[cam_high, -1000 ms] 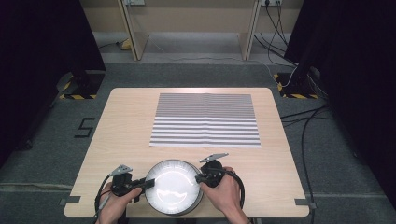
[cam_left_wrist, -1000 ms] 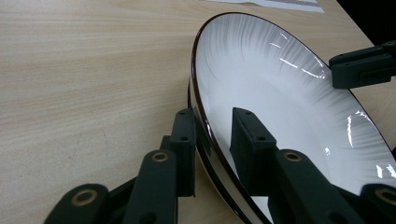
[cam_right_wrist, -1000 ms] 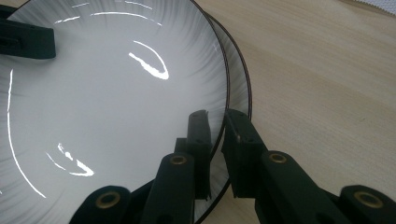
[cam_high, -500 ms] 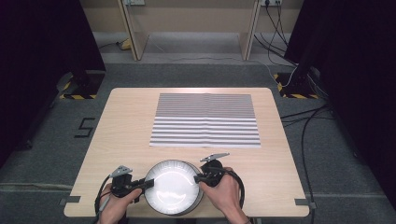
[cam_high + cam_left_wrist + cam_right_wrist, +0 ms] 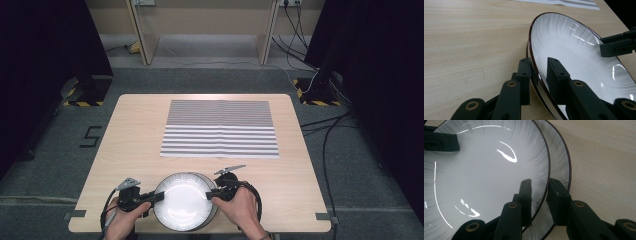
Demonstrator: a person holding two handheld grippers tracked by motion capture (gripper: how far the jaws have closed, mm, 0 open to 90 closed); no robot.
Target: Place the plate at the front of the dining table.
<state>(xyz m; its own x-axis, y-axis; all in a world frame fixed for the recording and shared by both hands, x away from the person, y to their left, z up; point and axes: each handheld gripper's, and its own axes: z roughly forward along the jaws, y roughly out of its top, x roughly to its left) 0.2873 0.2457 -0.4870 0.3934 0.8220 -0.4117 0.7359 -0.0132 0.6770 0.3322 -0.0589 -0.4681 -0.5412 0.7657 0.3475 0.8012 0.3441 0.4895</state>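
High view showed your left gripper [image 5: 156, 196] and right gripper [image 5: 210, 194] each clamped on opposite rims of the top bowl [image 5: 184, 208] at the table's [image 5: 130, 135] near edge. A second bowl [image 5: 560, 155] nested beneath; separation looked unfinished, with the striped mat [image 5: 220, 128] beyond bare.

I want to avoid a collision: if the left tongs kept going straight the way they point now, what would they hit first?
Likely the right tongs, which grip the opposite rim of the same plate that the left tongs straddle; depth is uncertain.

Left gripper [image 5: 156, 196], right gripper [image 5: 210, 193]: fingers clamped, facing inward.
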